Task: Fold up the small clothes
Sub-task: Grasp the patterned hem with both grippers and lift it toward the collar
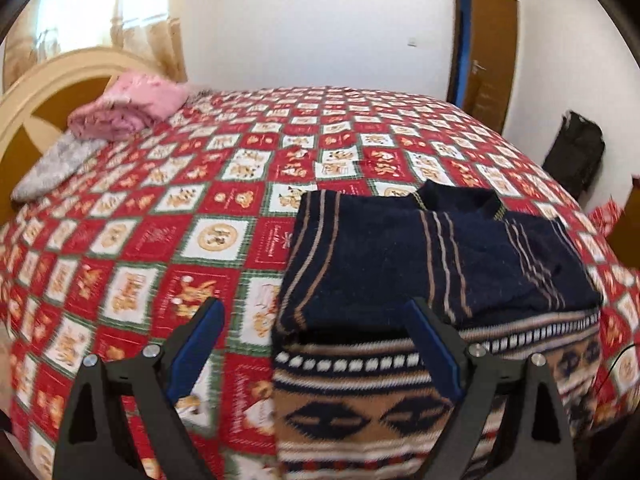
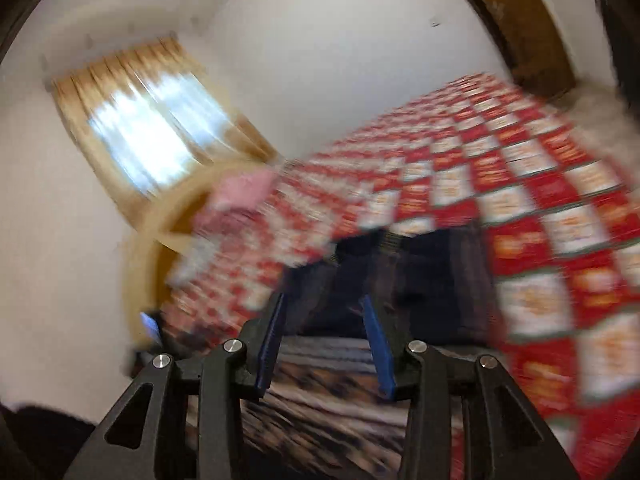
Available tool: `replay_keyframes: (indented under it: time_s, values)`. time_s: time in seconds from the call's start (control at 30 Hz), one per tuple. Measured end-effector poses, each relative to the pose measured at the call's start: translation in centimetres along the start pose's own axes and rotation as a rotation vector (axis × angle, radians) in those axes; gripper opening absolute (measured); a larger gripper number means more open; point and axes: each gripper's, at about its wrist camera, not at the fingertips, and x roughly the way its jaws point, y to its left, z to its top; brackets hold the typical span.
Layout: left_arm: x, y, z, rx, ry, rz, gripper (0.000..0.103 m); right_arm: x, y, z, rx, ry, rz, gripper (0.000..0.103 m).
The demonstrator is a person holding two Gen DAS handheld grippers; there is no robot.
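1. Sweater [image 1: 420, 280], navy with tan stripes and a patterned brown band at its hem, lies folded on the bed [image 1: 160, 240], near the edge closest to the cameras.
2. Its sleeves are turned in over the navy chest, and the collar points away towards the far wall.
3. The bed wears a red, white and green checked cover with small printed figures.
4. The left tool [image 1: 316, 308] hangs above the sweater's near left corner with its blue-padded fingers spread wide; nothing is between them and neither pad touches the cloth.
5. The right tool [image 2: 324, 304] is seen in a heavily blurred, tilted view over the same sweater [image 2: 420, 300]; its fingers stand partly apart and no cloth is caught between them.
6. A pink bundle [image 1: 128, 108] and a grey pillow [image 1: 52, 168] rest by the headboard [image 1: 48, 76], well apart from the sweater.
7. A curtained window [image 2: 148, 128] and a brown door [image 1: 488, 48] show behind.
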Motion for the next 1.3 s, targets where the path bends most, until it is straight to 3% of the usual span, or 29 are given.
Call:
replay_keyframes:
  time_s: [0.13, 0.3, 0.37, 0.47, 0.6, 0.77, 0.83, 0.87, 1.07, 1.13, 1.3]
  values:
    - [-1.2, 0.6, -0.9, 0.024, 0.019, -0.021, 0.097, -5.8, -1.4, -2.4, -0.045, 0.092, -0.291, 0.042]
    - [-2.9, -0.3, -2.7, 0.134, 0.048, -0.009, 0.097, -8.0, -2.9, -6.7, -0.04, 0.239, -0.406, 0.042]
    - [-3.6, -0.5, -3.5, 0.155, 0.07, -0.03, 0.097, -7.3, -3.2, -9.1, -0.025, 0.253, -0.34, 0.042]
    - [-4.5, -1.0, -5.7, 0.188, 0.134, -0.075, 0.097, -4.7, -3.4, -12.9, 0.064, 0.3, -0.102, 0.042]
    - [-6.0, -1.5, -9.1, 0.23, 0.207, -0.096, 0.097, 0.7, -3.1, -17.1, 0.141, 0.385, 0.047, 0.042]
    - [-6.7, -1.1, -12.2, 0.201, 0.329, -0.171, 0.097, 6.4, -3.9, -21.4, 0.239, 0.566, 0.086, 0.046]
    - [-6.9, -0.6, -13.3, 0.188, 0.368, -0.179, 0.097, 7.4, -4.1, -22.4, 0.289, 0.586, 0.109, 0.072]
    - [-7.0, -0.4, -13.6, 0.187, 0.371, -0.186, 0.097, 8.0, -4.2, -23.0, 0.31, 0.593, 0.111, 0.074]
    - [-7.5, 0.4, -15.3, 0.097, 0.413, -0.298, 0.097, 9.4, -4.9, -24.8, 0.387, 0.63, 0.123, 0.074]
    - [-7.1, 0.2, -15.8, 0.075, 0.436, -0.325, 0.097, 10.3, -5.2, -25.3, 0.386, 0.646, 0.091, 0.074]
    - [-6.2, -0.9, -17.6, 0.08, 0.51, -0.341, 0.097, 11.0, -4.7, -25.6, 0.366, 0.652, 0.095, 0.074]
